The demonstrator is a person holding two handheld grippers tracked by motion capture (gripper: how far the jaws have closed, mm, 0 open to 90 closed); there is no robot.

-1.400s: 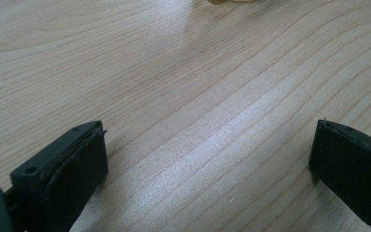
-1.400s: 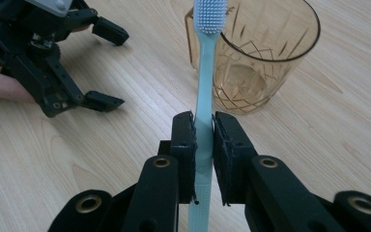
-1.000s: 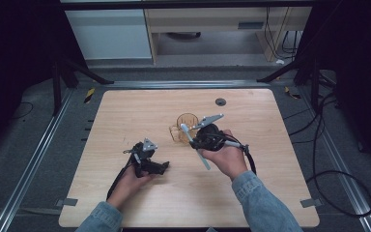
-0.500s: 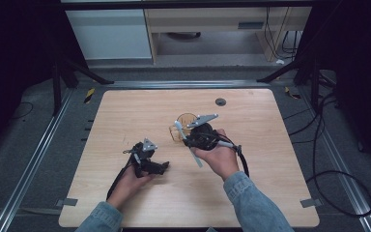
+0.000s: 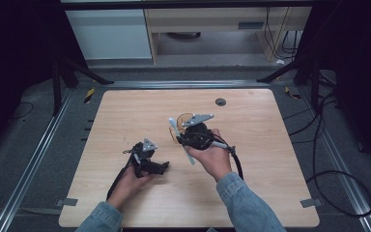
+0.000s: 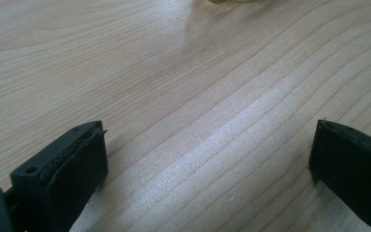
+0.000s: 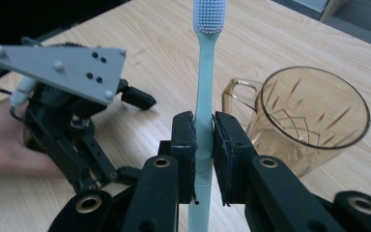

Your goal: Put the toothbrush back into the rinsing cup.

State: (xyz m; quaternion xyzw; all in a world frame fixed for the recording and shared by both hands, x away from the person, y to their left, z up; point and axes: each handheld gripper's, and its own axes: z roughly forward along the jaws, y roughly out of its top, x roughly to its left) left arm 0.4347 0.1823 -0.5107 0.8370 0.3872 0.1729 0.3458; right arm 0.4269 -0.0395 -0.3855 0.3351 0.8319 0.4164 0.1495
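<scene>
1. Your right gripper (image 7: 204, 140) has its jaws pressed tight on the handle of a pale blue toothbrush (image 7: 205, 82), pinching it about mid-length, so the brush stands upright in the right gripper view with its bristled head at the top.
2. From above, your right gripper (image 5: 192, 137) sits near the middle of the wooden table (image 5: 125, 111), and the toothbrush (image 5: 174, 127) sticks out of it on both sides, one end toward the far edge, the other toward you.
3. Just beside the held brush stands an amber glass mug (image 7: 309, 121), upright, mouth open, handle facing the jaws. From above the mug (image 5: 183, 117) peeks out just behind your right gripper.
4. Your left gripper (image 5: 145, 157) rests low over the table, nearer you and to the left, well apart from the mug.
5. In the left gripper view its jaws stand spread wide, with only bare wood between them.
6. A small dark round disc (image 5: 221, 102) lies on the table toward the far edge.
</scene>
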